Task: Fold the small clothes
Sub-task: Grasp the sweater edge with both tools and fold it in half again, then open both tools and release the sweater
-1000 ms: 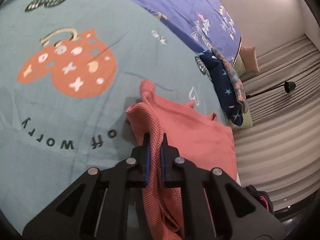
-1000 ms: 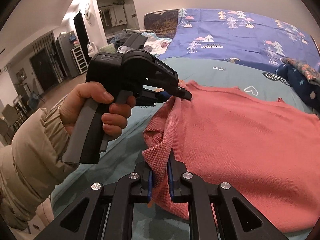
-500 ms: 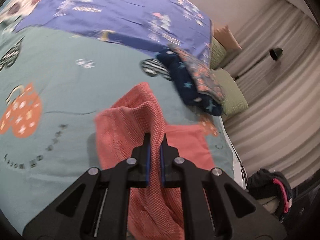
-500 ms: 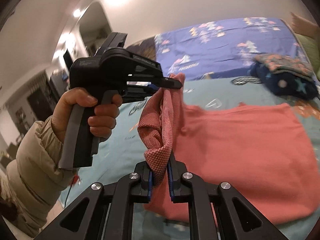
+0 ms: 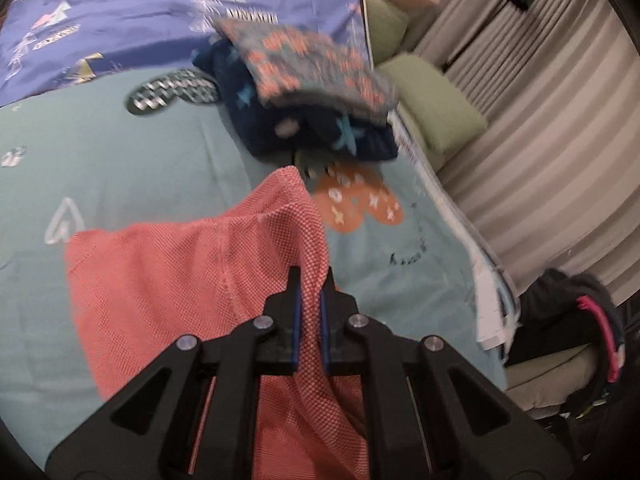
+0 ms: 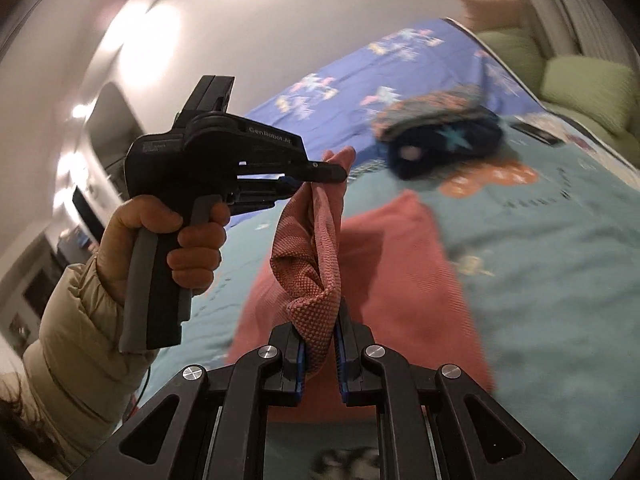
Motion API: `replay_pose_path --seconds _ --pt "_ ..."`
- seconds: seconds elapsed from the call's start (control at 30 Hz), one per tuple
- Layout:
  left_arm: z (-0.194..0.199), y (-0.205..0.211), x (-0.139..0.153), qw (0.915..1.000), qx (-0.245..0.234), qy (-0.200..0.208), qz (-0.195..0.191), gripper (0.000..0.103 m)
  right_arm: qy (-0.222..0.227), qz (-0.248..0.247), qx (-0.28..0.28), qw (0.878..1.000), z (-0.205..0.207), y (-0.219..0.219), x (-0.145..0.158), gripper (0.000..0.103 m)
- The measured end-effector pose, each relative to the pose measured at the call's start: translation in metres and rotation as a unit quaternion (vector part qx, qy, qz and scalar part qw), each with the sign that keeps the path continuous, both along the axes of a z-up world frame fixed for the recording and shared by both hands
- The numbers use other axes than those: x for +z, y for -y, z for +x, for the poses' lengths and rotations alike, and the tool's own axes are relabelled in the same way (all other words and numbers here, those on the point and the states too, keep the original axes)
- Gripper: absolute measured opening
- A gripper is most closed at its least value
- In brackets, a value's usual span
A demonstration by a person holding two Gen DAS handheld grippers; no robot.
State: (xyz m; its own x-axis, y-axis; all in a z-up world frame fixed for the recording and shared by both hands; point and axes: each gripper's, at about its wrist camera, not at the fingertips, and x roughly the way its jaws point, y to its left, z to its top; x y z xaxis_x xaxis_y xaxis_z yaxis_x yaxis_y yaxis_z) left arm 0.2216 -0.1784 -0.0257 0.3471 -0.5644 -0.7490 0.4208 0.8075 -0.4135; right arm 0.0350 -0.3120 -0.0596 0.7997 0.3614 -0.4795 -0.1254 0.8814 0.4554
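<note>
Right wrist view: the pink garment is pinched by both closed grippers, right gripper below, left gripper ahead; its free part is spread on the bed beyond them.

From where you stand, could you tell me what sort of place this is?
Most likely a home bedroom: a bed with a teal printed bedsheet, green pillows at its edge, and pleated curtains along the wall.

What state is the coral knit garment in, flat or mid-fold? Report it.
Mid-fold. One edge of the coral knit garment is lifted, pinched by both claws, left and right; the rest lies on the teal bedsheet.
</note>
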Motion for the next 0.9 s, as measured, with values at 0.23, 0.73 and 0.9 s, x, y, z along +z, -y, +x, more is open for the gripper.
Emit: replay_pose_path --seconds 0.23,0.73,0.9 --pt "0.003 0.043 -0.035 0.9982 -0.022 -0.015 0.054 0.01 -0.044 0.025 -0.02 0.999 -0.005 0.029 -0.025 0.011" --pt "-0.041 0.007 0.002 0.9976 -0.03 0.052 0.033 0.05 -0.072 0.056 -0.017 0.996 -0.01 0.042 -0.042 0.012" --pt "-0.09 -0.03 0.001 0.9936 -0.034 0.09 0.06 0.054 -0.079 0.064 -0.025 0.995 -0.009 0.048 -0.045 0.018"
